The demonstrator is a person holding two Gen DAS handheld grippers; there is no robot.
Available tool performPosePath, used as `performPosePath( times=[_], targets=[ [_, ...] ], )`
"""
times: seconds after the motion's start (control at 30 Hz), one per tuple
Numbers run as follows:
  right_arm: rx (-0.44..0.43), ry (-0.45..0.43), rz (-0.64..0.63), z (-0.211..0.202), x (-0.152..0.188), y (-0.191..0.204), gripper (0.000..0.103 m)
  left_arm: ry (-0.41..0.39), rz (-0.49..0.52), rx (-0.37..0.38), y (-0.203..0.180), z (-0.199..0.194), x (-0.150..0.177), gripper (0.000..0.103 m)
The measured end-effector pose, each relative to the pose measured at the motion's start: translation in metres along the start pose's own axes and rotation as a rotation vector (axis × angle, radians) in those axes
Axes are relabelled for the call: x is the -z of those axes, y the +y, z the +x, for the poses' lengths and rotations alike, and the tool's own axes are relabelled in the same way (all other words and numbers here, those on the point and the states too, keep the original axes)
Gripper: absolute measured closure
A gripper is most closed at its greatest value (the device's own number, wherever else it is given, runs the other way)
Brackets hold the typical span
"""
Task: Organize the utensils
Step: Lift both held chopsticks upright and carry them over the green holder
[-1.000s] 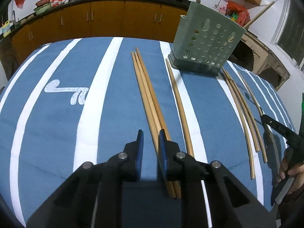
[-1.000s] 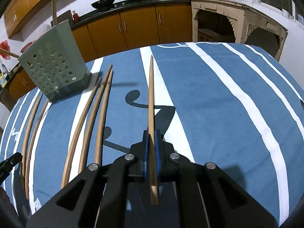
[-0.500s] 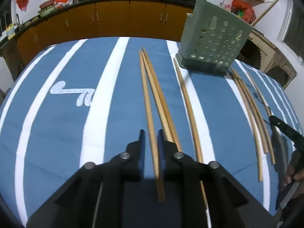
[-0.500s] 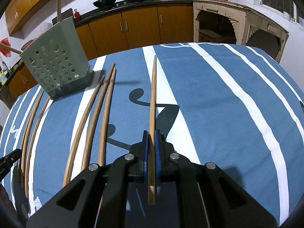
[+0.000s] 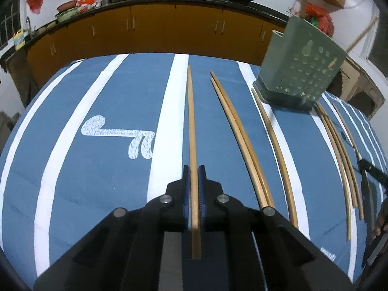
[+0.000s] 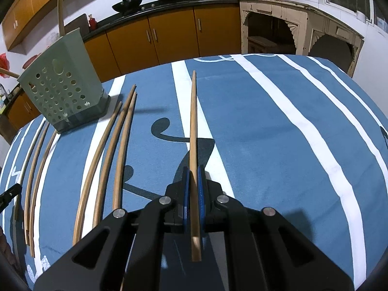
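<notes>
**Status: two chopsticks in hand, six on the cloth, two stowed**

**Progress**
- The task is judged to be at an early to middle stage. The green perforated holder [image 6: 60, 84] stands upright on the blue striped tabletop [image 5: 109, 169], toward its far edge.
- Two sticks are already in it: an upright stick [image 6: 60, 4] rising from its top and a slanting stick [image 6: 8, 74] leaning out over the rim. Whether more lie inside cannot be told.
- The left tongs [image 5: 193, 177] are clamped on the left-held chopstick [image 5: 191, 121], which points forward, away from the camera. The grip is near its butt end.
- The right tongs [image 6: 193, 177] are clamped in the same way on the right-held chopstick [image 6: 192, 121]. Its shadow falls on the cloth beneath, so it is judged to be lifted clear.
- Neither held stick has reached the holder yet. Both must be carried to it and dropped in.

**Count**
- Held: 2, one per hand.
- Lying on the left side of the holder: 3, made up of a touching pair [image 5: 240, 135] and a single stick [image 5: 278, 145] just beside the holder's base.
- Lying on the right side of the holder: 3, the right-side group [image 6: 110, 157], close together and roughly parallel.
- In the holder: 2 visible.
- Holders: 1.
- Total chopsticks visible: 10, of which 8 remain to be stowed.
</notes>
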State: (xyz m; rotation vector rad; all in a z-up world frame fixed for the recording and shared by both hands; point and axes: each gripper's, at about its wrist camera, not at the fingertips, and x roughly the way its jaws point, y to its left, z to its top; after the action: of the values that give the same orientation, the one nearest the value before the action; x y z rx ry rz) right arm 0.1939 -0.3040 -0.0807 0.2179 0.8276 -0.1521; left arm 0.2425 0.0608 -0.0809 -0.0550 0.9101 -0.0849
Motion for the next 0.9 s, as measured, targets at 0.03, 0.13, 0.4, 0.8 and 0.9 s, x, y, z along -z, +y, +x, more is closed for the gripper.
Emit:
performPosePath(
  times=[0.03, 0.13, 0.4, 0.8, 0.9],
  targets=[
    [0.001, 0.000, -0.003, -0.001, 0.001, 0.000, 0.095, 0.000, 0.004, 0.002, -0.001, 0.000, 0.001, 0.094],
    [0.003, 0.001, -0.015, -0.004, 0.004, 0.002, 0.095, -0.002, 0.016, 0.008, 0.000, -0.004, 0.006, 0.094],
    [0.008, 0.003, -0.031, -0.011, 0.013, 0.003, 0.095, -0.005, 0.048, 0.000, -0.001, -0.014, 0.019, 0.094],
    [-0.018, 0.004, -0.012, -0.017, 0.019, -0.001, 0.095, -0.011, 0.062, -0.032, -0.005, -0.018, 0.027, 0.095],
    [-0.035, 0.006, -0.008, -0.019, 0.019, -0.002, 0.096, 0.002, 0.067, -0.029, -0.004, -0.018, 0.024, 0.095]
  ],
)
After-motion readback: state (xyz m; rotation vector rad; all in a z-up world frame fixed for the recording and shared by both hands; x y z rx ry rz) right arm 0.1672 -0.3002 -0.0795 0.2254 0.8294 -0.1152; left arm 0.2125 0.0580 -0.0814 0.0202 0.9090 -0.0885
